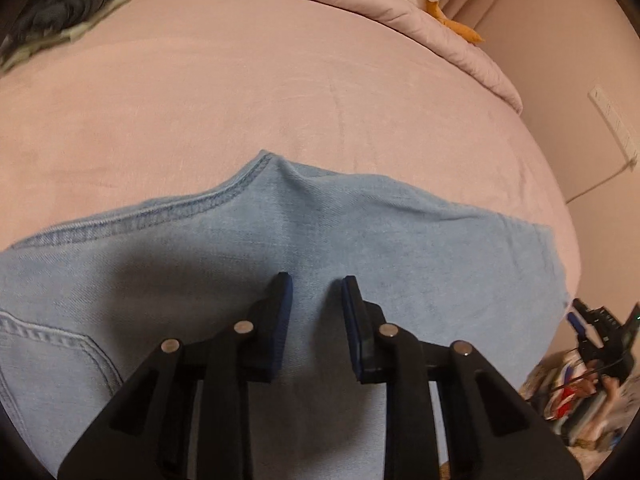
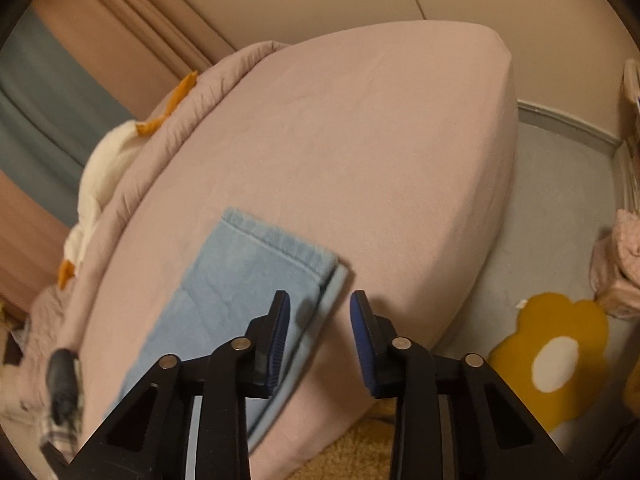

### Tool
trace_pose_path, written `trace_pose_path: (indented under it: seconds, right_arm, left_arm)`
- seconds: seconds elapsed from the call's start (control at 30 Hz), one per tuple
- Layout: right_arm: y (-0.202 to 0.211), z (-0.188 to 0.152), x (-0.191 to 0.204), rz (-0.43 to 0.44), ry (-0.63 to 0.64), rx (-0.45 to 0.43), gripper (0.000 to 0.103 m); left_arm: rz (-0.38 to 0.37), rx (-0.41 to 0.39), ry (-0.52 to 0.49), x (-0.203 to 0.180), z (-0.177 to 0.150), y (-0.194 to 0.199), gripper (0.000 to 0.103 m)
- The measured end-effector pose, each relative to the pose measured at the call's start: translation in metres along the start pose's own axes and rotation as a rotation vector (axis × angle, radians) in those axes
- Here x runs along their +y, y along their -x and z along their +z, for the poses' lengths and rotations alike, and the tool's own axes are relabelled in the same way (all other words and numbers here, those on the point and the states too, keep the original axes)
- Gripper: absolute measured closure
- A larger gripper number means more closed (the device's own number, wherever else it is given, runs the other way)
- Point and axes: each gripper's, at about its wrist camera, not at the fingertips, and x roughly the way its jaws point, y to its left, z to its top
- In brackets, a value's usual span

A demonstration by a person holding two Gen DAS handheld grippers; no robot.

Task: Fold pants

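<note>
Pale blue denim pants [image 1: 360, 248] with darker blue seam stitching lie on a dusty pink bed sheet [image 1: 280, 100]. Far off, a matching pink quilt [image 1: 420, 20] carries a white plush toy with orange feet [image 2: 104, 168]. A mustard-yellow, white-centred flower rug [image 2: 556, 356] lies on the grey floor [image 2: 560, 200], right.

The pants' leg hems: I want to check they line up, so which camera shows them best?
The right wrist view. The leg hems lie stacked on the pink bed, the lower layer peeking out beside the upper. The left wrist view shows only the upper pants, with a seam and pocket, no hems.
</note>
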Motion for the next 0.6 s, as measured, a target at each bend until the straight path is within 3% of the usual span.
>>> trace_pose_path:
  seconds: [0.13,0.33,0.6]
  right_arm:
    - [-0.008,0.010,0.006,0.019,-0.005,-0.003,0.071]
    - [-0.016,0.015,0.007,0.015,0.004,0.003,0.077]
    - [-0.023,0.016,-0.005,-0.038,-0.027,0.057,0.077]
  left_arm:
    - [-0.033,0.004,0.051,0.012,-0.004,0.003,0.089]
    - [-0.024,-0.002,0.038,0.008,-0.008,0.009,0.090]
    - [-0.004,-0.011,0.024,0.007,-0.010,0.008,0.090]
